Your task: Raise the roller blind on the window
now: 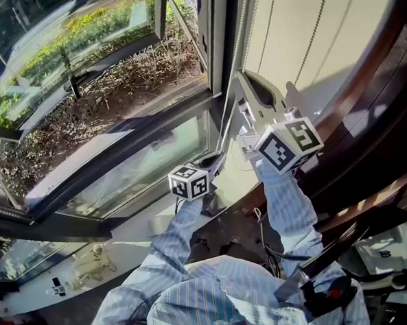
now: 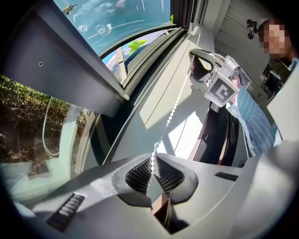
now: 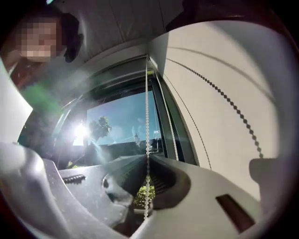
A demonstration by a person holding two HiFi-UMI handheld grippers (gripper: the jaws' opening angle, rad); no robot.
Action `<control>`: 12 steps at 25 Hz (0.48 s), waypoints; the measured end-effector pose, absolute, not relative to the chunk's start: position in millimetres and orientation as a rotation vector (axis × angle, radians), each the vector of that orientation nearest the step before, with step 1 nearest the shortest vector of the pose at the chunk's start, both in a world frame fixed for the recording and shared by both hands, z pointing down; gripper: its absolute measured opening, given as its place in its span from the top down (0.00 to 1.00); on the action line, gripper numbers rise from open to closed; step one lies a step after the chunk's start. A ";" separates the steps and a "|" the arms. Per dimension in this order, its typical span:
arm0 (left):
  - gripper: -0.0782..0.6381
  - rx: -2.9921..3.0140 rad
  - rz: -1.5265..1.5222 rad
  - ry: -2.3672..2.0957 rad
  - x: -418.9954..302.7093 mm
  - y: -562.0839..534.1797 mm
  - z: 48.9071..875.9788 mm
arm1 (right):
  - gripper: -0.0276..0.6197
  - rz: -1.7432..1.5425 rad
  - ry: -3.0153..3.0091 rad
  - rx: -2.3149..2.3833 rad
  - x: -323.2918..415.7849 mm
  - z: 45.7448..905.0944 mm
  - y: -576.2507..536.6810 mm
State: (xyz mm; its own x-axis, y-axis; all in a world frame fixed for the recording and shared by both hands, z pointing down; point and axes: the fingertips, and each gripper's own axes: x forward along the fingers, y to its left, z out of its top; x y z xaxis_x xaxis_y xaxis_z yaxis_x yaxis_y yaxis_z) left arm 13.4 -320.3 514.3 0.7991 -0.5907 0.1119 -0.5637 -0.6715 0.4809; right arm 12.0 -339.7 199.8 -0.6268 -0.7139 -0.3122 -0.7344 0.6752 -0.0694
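A white bead chain hangs beside the window frame. My right gripper is the higher one, with its jaws shut on the chain, which runs straight up from the right gripper toward the top of the window. My left gripper sits lower, near the sill. It is also shut on the chain, which is pinched between the ribbed pads of the left gripper. The left gripper view shows the right gripper further up the same chain. The blind's fabric is not clearly in view.
An open window sash swings outward over dry ground and plants. A pale wall carrying chain shadows stands right of the window. Dark wooden furniture is at the far right. The white sill lies below my arms.
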 end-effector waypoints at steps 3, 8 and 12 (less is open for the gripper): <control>0.88 2.419 0.054 -0.831 20.5 -312.0 556.2 | 0.93 0.080 2.619 -1.252 7.7 241.2 -343.2; 0.88 2.265 0.393 -0.732 19.3 -269.6 667.9 | 0.94 -0.186 2.778 -1.393 2.8 385.0 -343.7; 0.87 2.249 0.385 -0.801 -0.5 -257.7 678.2 | 0.93 -0.519 2.921 -1.505 7.7 520.4 -323.3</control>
State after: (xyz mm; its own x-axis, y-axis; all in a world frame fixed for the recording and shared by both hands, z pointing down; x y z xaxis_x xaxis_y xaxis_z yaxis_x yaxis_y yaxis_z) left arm -0.5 -257.7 678.2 0.7636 -0.4337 0.4784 -0.6445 -0.5575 0.5233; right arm 7.7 -323.3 520.4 -0.5772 -0.7589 0.3014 -0.8163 0.5459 -0.1887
